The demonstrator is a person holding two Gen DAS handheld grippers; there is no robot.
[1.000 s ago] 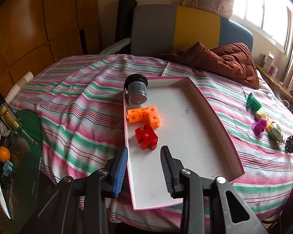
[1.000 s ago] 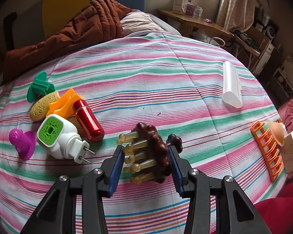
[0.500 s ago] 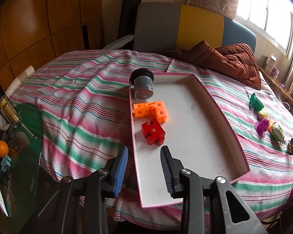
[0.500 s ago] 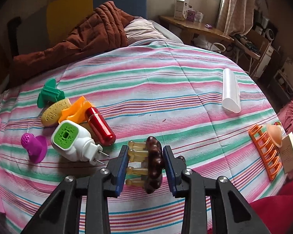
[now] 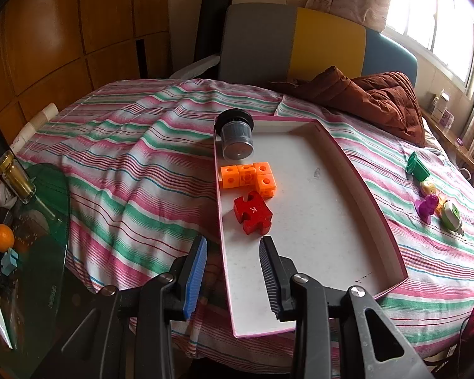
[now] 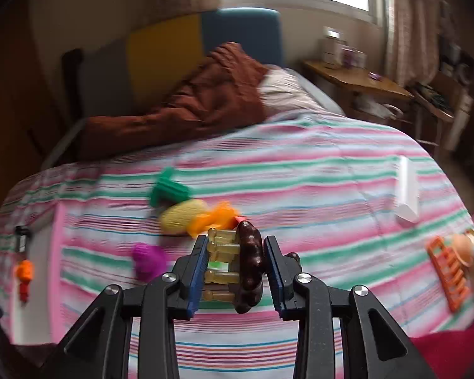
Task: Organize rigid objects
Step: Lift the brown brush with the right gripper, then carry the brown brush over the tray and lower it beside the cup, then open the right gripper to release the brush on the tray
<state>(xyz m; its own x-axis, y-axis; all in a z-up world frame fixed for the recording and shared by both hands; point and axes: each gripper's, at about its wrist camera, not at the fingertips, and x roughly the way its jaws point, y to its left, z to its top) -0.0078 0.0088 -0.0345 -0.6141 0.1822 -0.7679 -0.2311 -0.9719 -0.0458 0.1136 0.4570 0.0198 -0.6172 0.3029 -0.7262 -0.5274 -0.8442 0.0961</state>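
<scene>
1. Rigid objects are lying scattered over the striped bedspread of the bed, and we are seeing them through both wrist cameras.
2. We are looking at the white tray with its pink rim, sitting on the bedspread in the left wrist view.
3. We are finding three things along the tray's left wall: a dark cylinder at the far corner, orange cubes joined in an L just nearer, and a red puzzle piece nearer again.
4. We are keeping the left gripper empty over the tray's near left wall, jaws as close as they get, a gap showing between the pads.
5. We are gripping the brown massager in the right gripper; its jaws have just been closing on it, the amber prongs pointing left, lifted clear of the bedspread.
6. We are seeing, blurred beyond it, a green toy, a yellow piece, an orange clip and a purple toy clustered together.
7. We are noting a white bar and an orange rack well apart on the right.
</scene>
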